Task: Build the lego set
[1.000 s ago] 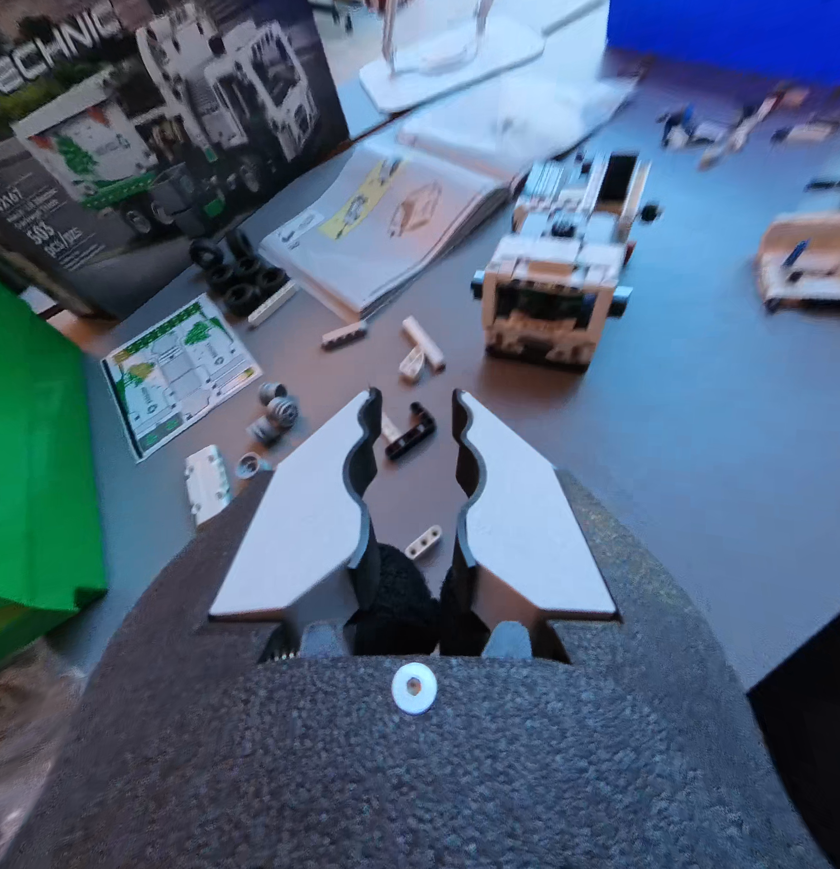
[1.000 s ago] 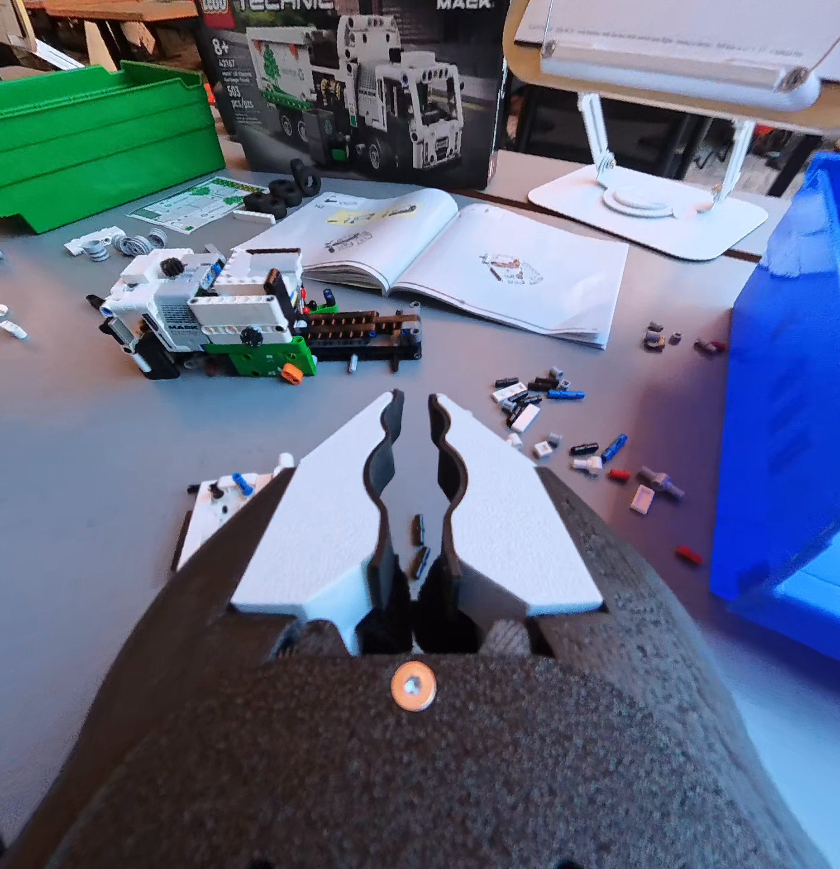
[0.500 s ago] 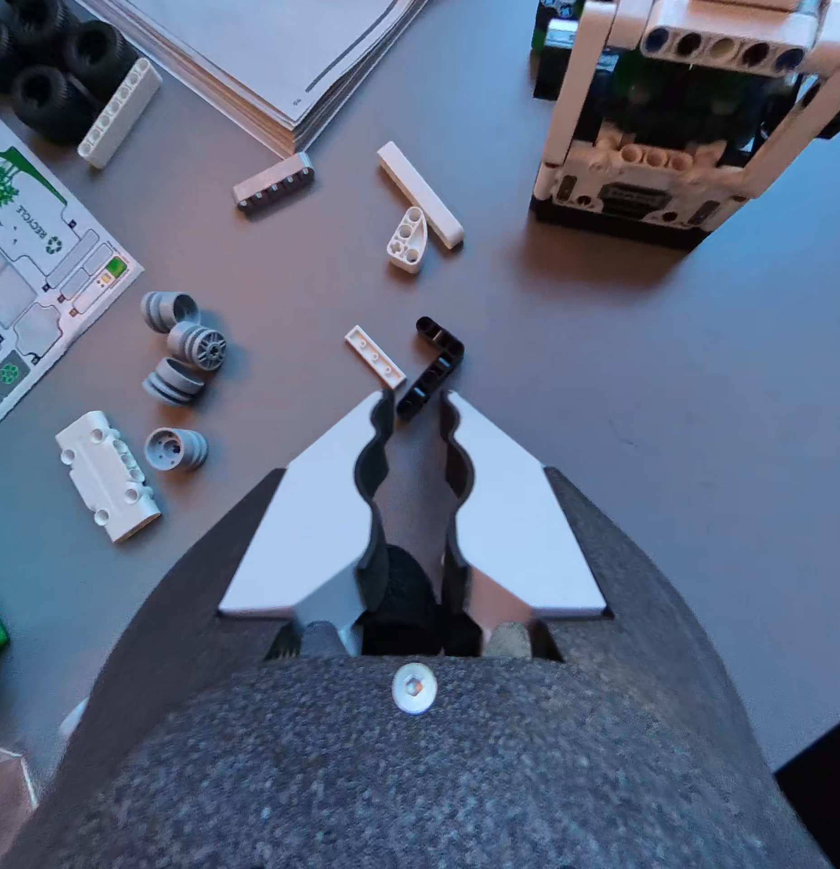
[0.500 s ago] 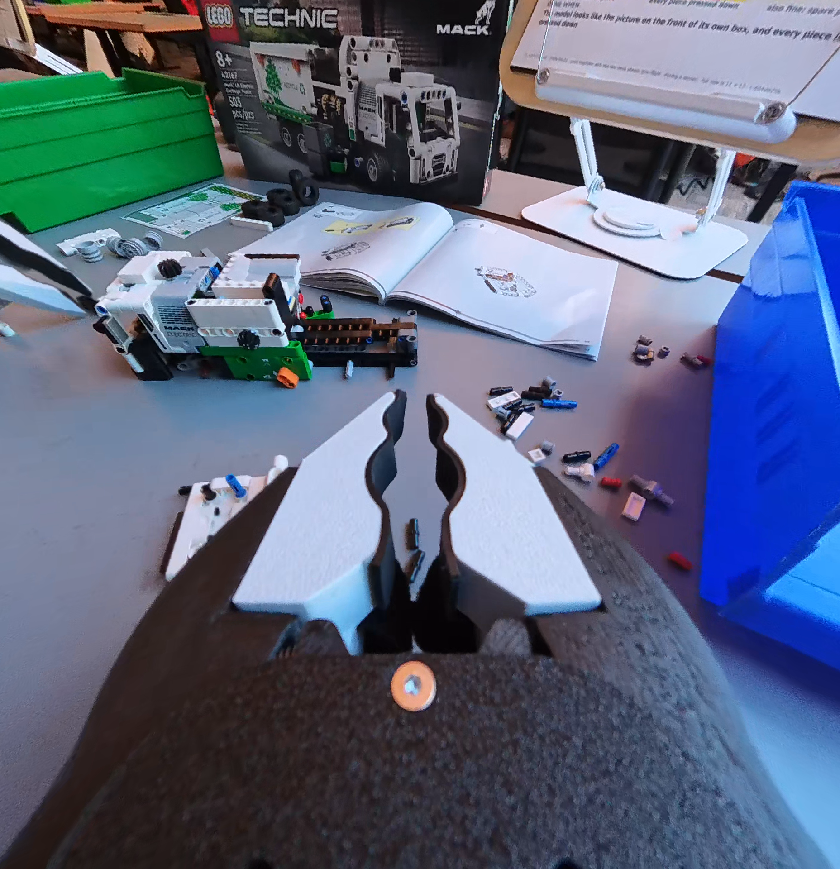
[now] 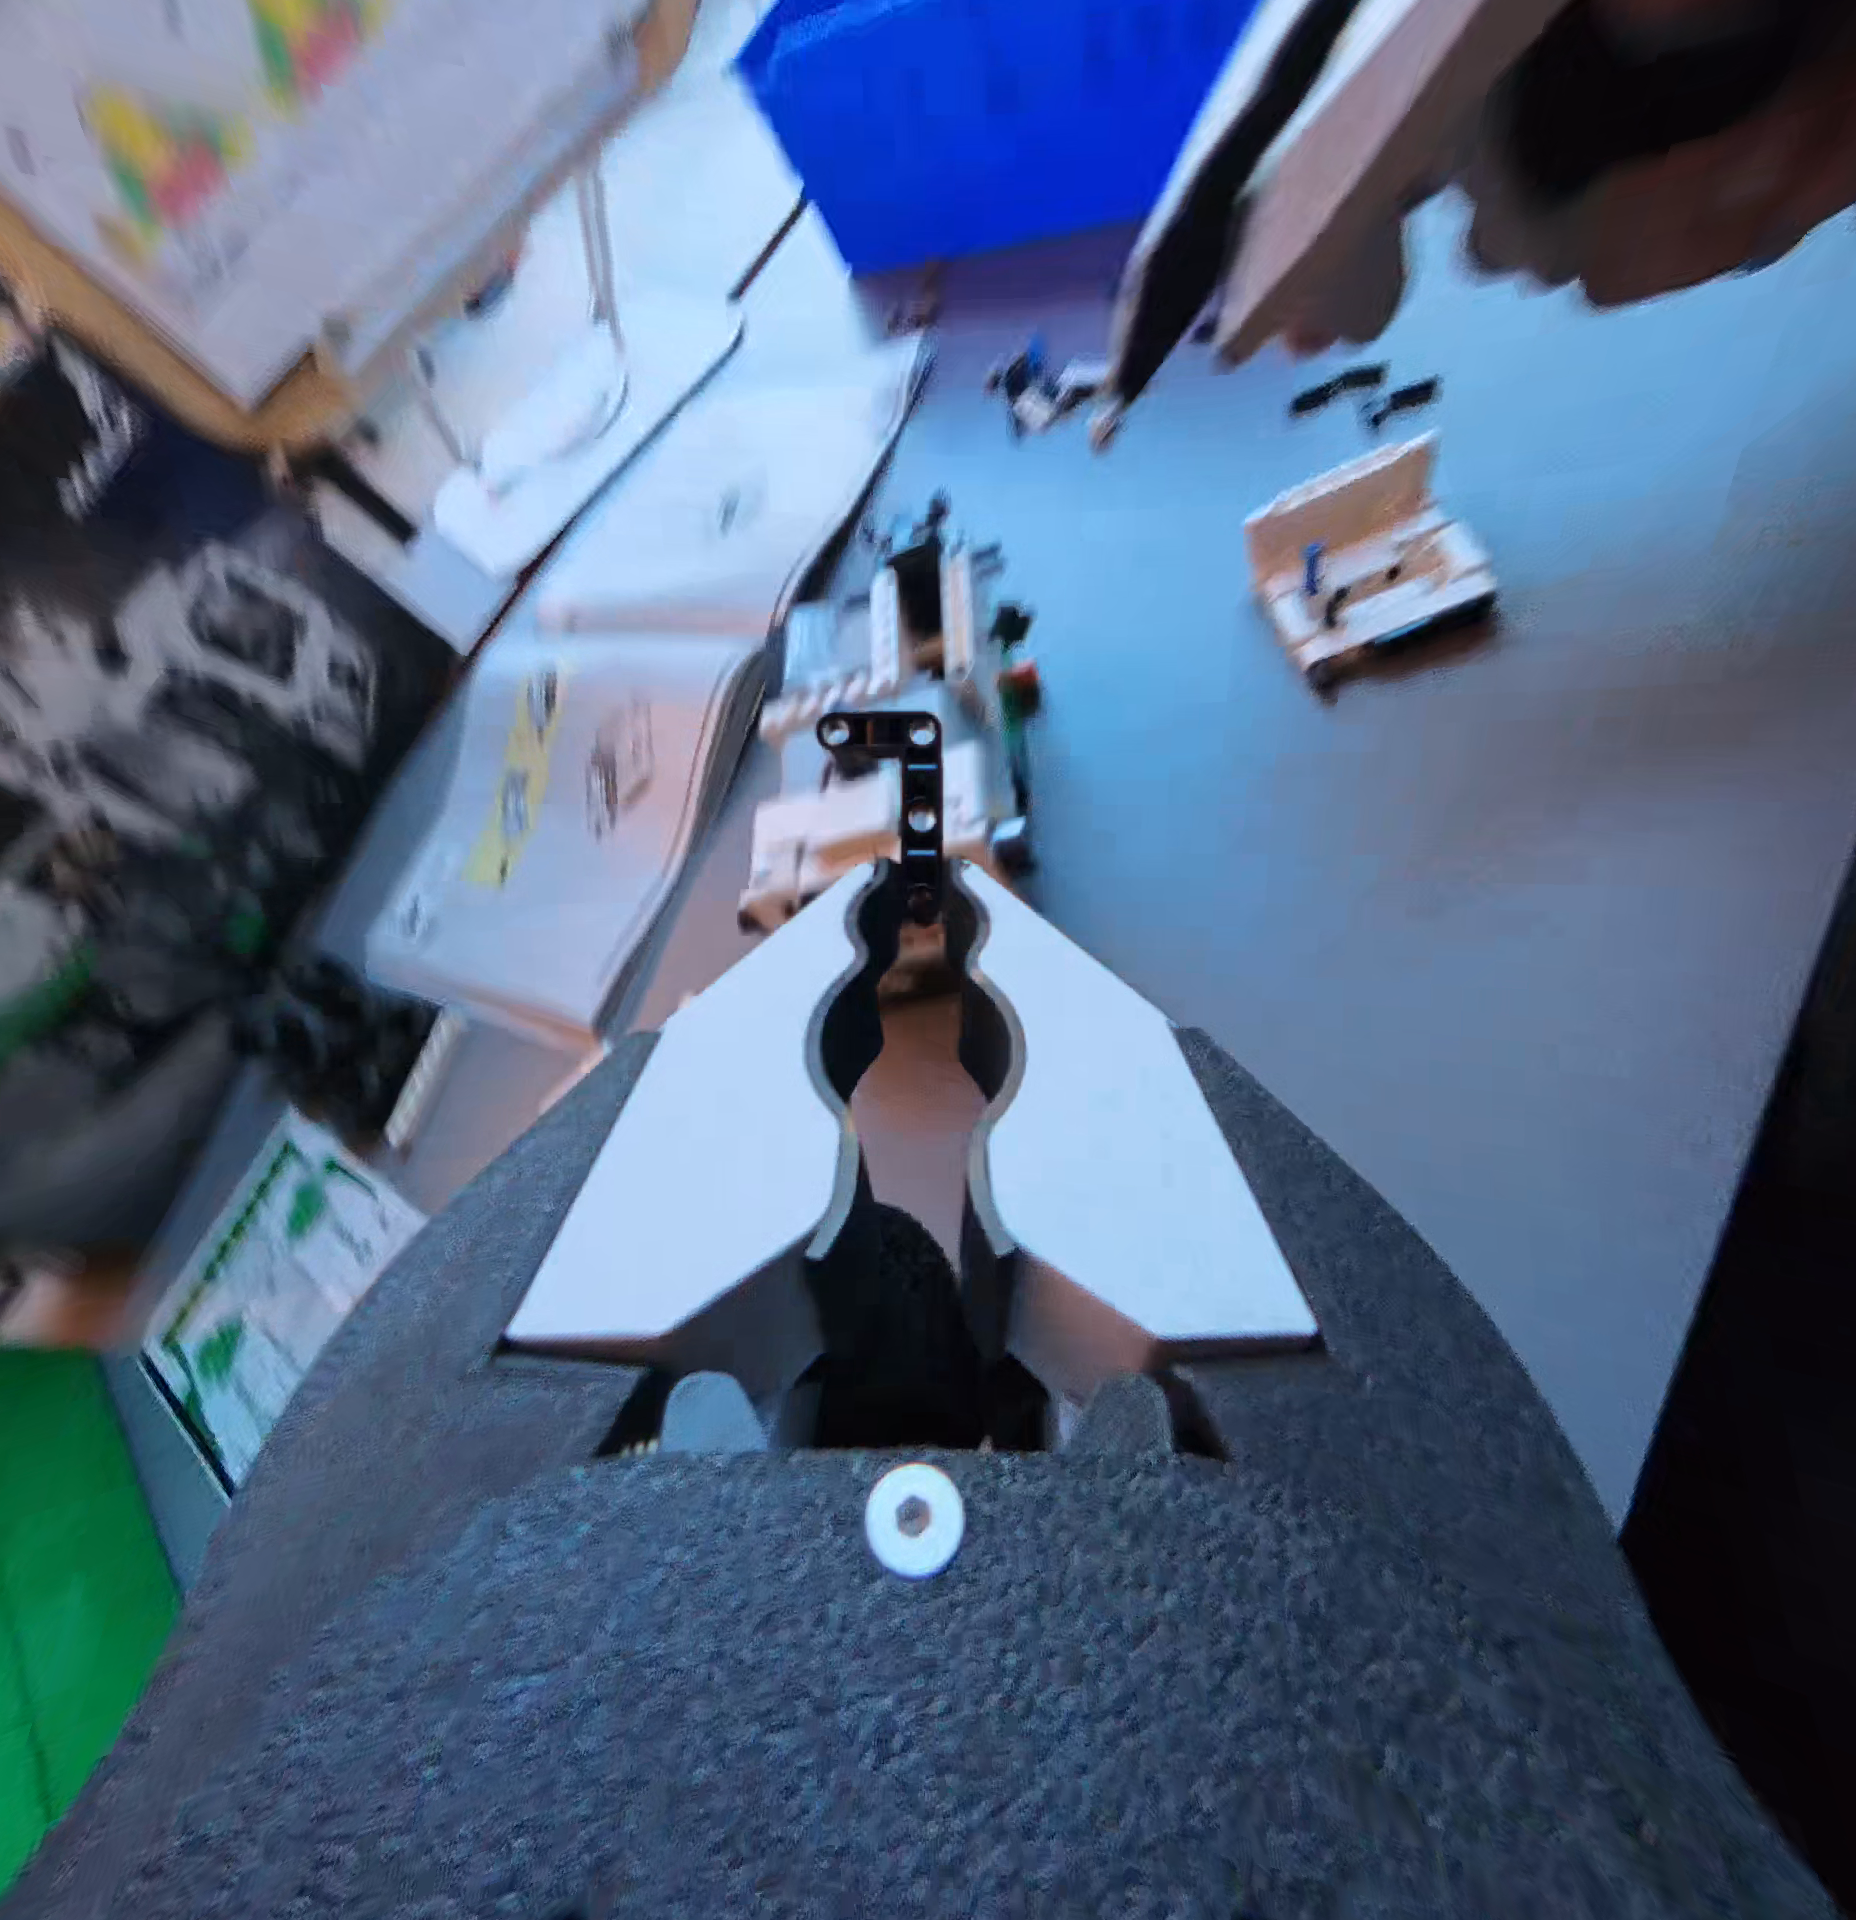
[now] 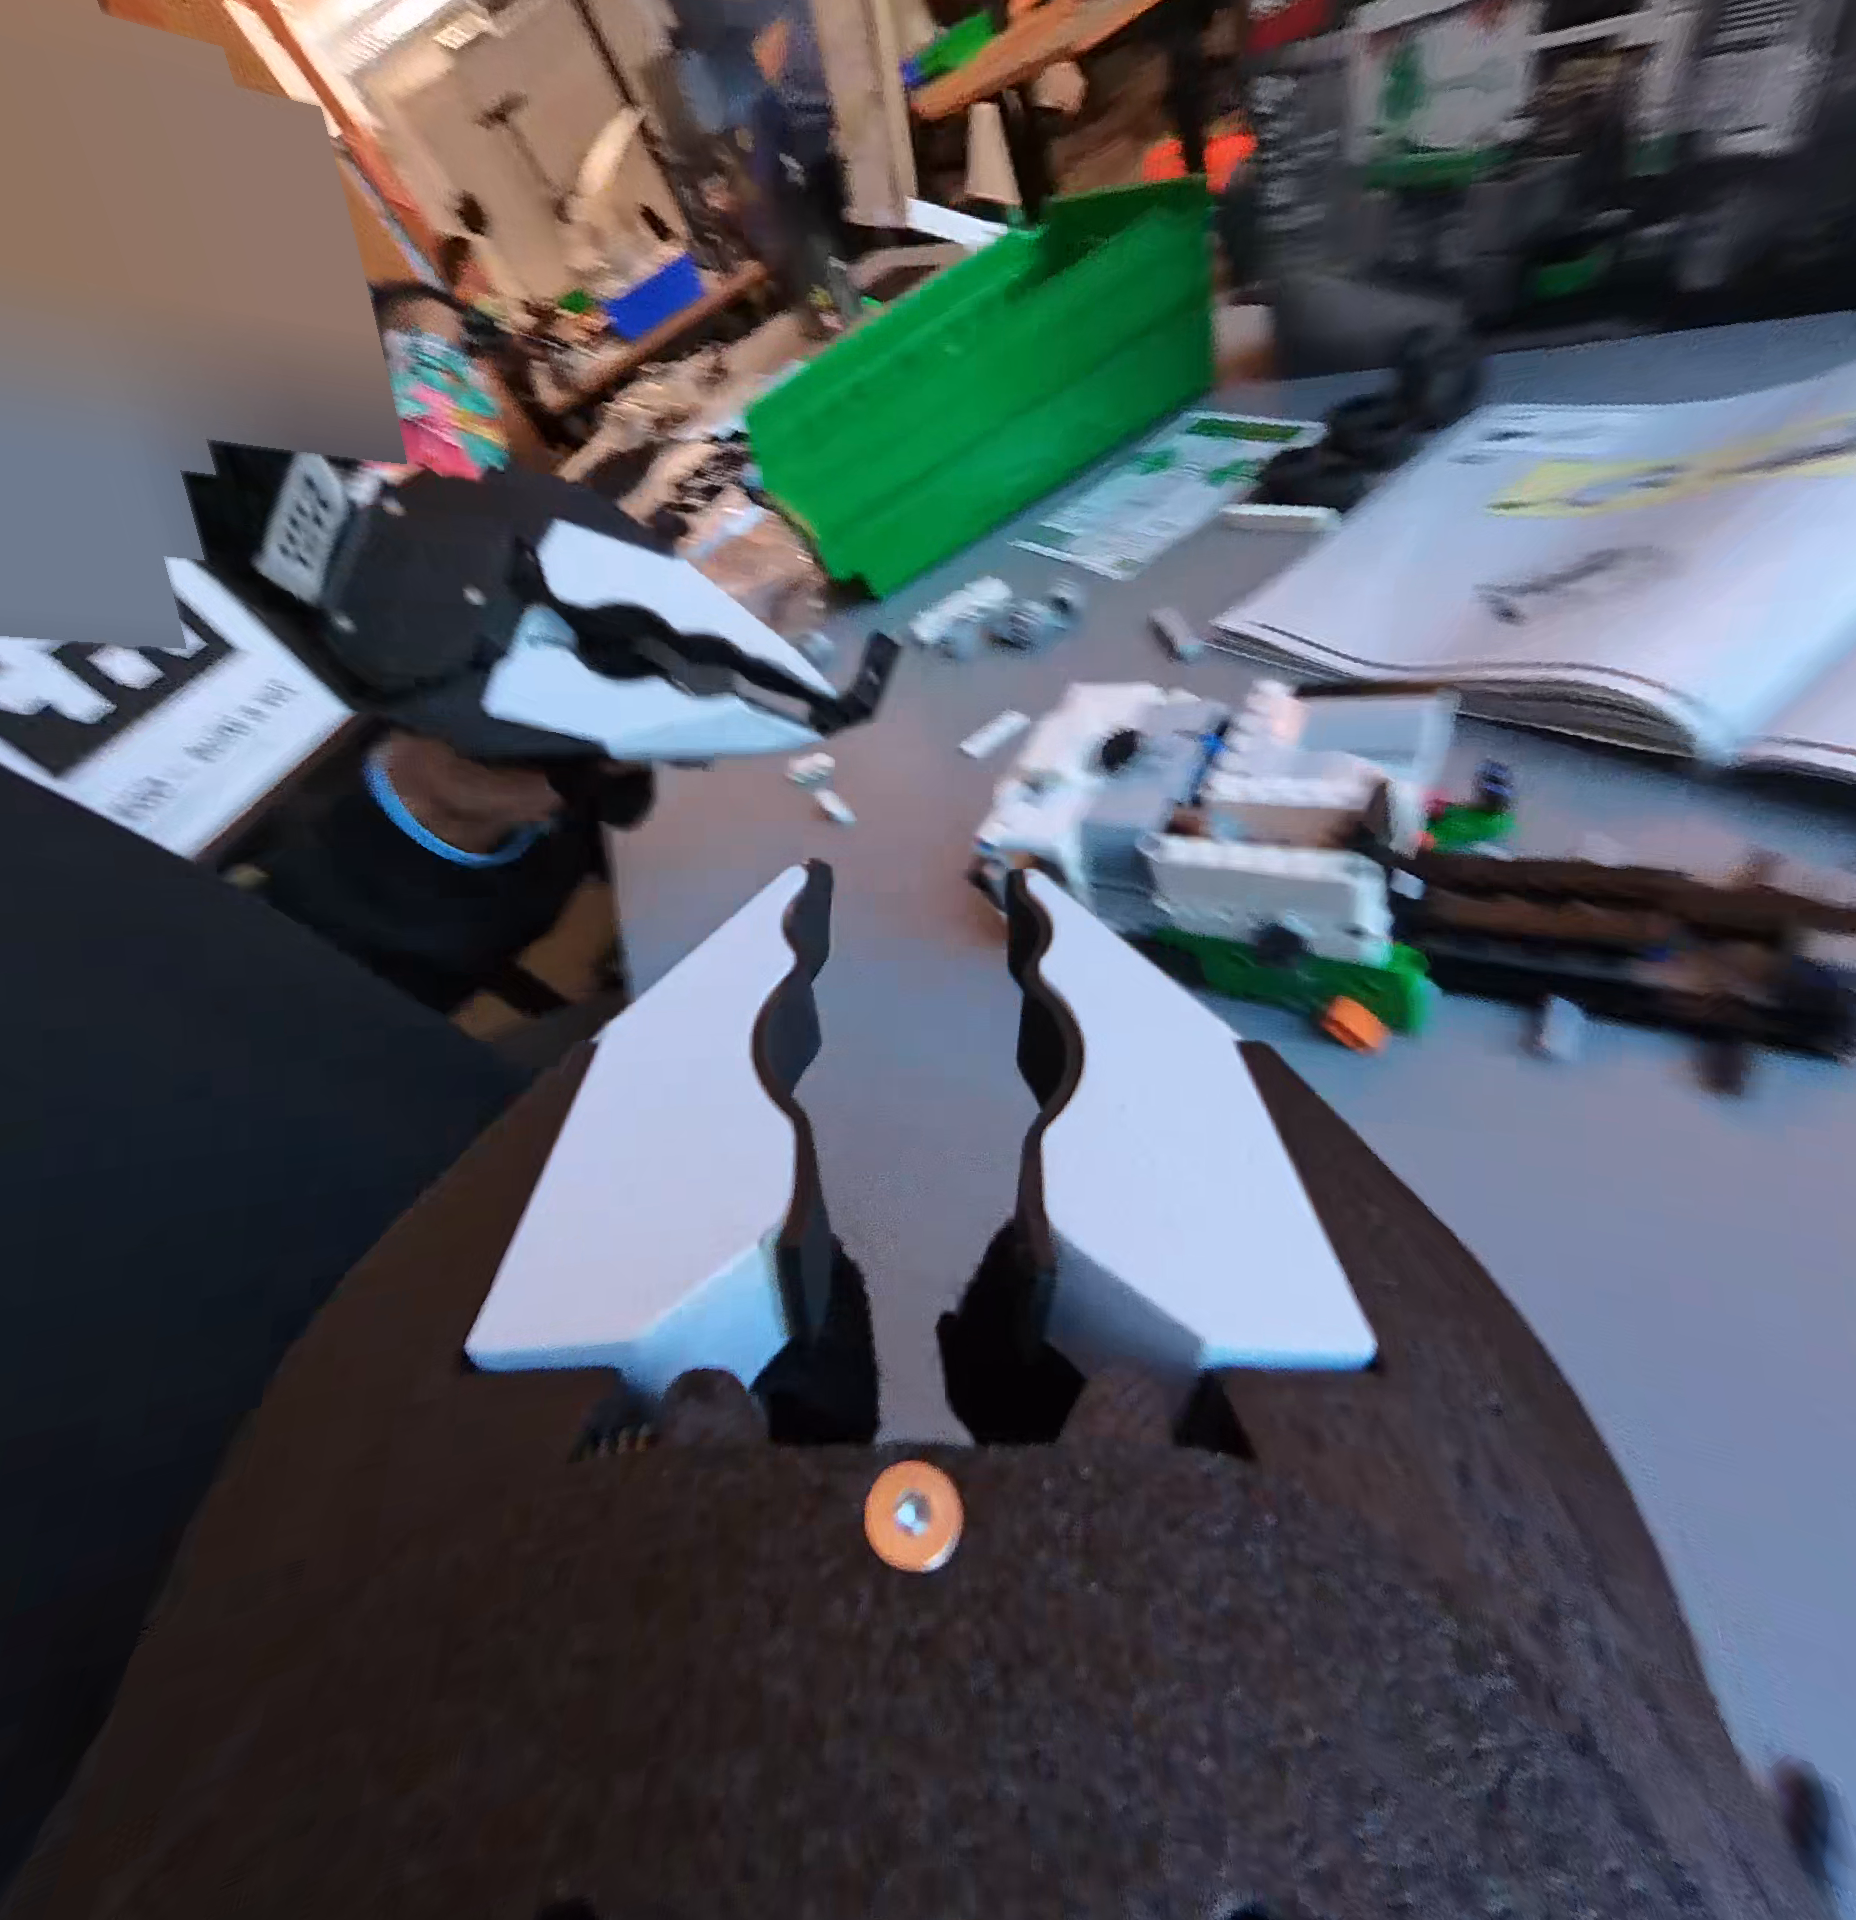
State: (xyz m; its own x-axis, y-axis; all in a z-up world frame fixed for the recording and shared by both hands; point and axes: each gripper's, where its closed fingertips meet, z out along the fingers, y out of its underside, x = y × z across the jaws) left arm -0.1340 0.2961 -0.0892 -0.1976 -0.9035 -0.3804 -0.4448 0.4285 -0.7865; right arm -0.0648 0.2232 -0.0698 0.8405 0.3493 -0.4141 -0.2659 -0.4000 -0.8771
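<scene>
My left gripper [image 5: 919, 891] is shut on a black L-shaped beam [image 5: 906, 771] and holds it in the air above the table. The beam's short arm sticks out past the fingertips. The half-built white and green truck [image 5: 893, 727] lies on the table beyond it. In the right wrist view my right gripper [image 6: 916, 883] is open and empty, low over the table, to the left of the truck [image 6: 1246, 883]. The left gripper [image 6: 810, 707] shows there too, raised at the left with the black beam [image 6: 864, 681] in its tips.
An open instruction book [image 6: 1589, 582] lies behind the truck. A green bin [image 6: 991, 384], a sticker sheet [image 6: 1163, 499], black tyres [image 6: 1360, 436] and small grey and white parts [image 6: 991, 613] are at the far left. A blue bin [image 5: 965, 125] and a white sub-assembly [image 5: 1365, 566] are to the right. About 11 centimeters separates my left fingertips from my right.
My left gripper closed on the black L-shaped beam and lifted it off the table. My right gripper opened and swung left toward the truck and the left gripper.
</scene>
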